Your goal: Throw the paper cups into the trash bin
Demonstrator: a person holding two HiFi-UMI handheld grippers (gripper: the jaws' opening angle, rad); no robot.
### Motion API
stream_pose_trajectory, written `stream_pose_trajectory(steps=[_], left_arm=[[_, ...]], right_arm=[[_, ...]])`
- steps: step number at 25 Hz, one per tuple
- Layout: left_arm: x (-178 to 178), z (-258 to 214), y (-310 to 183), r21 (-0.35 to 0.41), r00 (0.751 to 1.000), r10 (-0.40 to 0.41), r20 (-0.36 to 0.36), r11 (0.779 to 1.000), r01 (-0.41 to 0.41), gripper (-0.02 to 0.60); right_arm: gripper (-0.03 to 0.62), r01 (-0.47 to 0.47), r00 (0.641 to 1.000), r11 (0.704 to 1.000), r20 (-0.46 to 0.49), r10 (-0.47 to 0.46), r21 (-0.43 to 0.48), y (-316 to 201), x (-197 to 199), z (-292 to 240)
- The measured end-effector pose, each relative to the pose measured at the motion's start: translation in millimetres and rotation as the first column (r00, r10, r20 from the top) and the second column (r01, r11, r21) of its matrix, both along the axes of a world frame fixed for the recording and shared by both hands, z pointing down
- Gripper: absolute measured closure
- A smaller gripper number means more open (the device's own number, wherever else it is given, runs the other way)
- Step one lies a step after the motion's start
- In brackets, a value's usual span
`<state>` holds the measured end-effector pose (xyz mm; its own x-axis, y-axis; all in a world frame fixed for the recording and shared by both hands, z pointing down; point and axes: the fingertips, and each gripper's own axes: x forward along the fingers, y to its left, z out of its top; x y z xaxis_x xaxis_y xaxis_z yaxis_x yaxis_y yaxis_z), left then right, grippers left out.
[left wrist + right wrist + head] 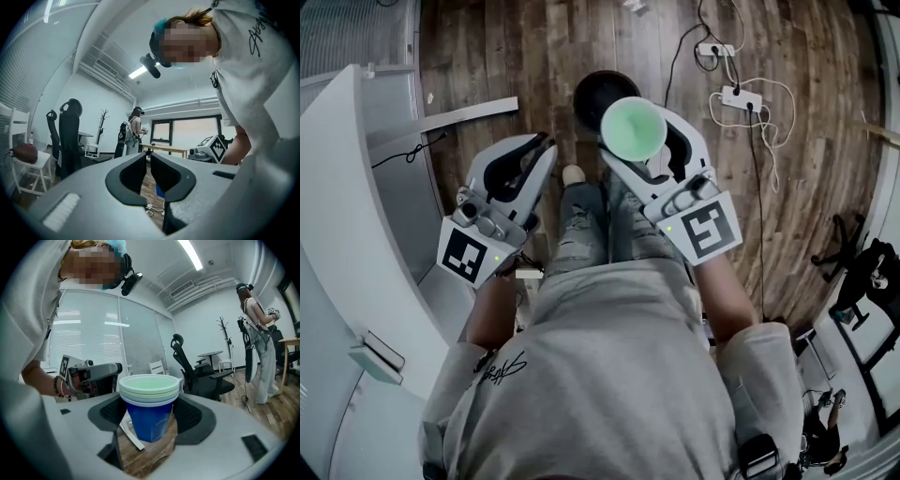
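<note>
Frame centre, the right gripper point(150, 420) is gently pinching the light, crushable blue-and-green paper cup stack point(149, 390) mid-wall; the left gripper point(146, 172) is hanging almost closed, empty.

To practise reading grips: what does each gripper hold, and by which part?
The right gripper grips a nested stack of paper cups by the sides of the blue outer cup, below the rims. The left gripper holds nothing.

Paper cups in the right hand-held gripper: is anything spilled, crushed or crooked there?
Nothing stands out. The paper cups are a tidy nested stack, blue outside and green inside. They stand upright between the jaws of the right hand-held gripper, uncrushed, and the top one looks empty.
</note>
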<state>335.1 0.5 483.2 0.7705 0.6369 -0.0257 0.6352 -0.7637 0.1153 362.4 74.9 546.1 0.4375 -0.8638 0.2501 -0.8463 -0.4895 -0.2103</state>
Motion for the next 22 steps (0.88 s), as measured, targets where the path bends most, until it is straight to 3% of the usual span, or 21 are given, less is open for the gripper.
stream_pose_trajectory(steps=[8,13,22], left_arm=[[8.2,36.9,3.4,0.005,0.997,-0.071,0.029,0.997,0.071,0.551],[9.6,46.8,4.6,0.003,0.994,-0.109,0.009,0.994,0.108,0.551],[-13.9,74.6,7.7,-0.004,0.998,-0.052,0.024,0.999,0.052,0.551]], right_arm=[[0.281,0.046,0.998,0.999,0.040,-0.046,0.006,6.4,10.0,41.4],[0.281,0.077,0.997,0.997,0.031,-0.077,0.005,7.2,12.8,58.2],[0.281,0.035,0.999,0.999,-0.006,-0.035,-0.016,6.3,-2.1,79.0]])
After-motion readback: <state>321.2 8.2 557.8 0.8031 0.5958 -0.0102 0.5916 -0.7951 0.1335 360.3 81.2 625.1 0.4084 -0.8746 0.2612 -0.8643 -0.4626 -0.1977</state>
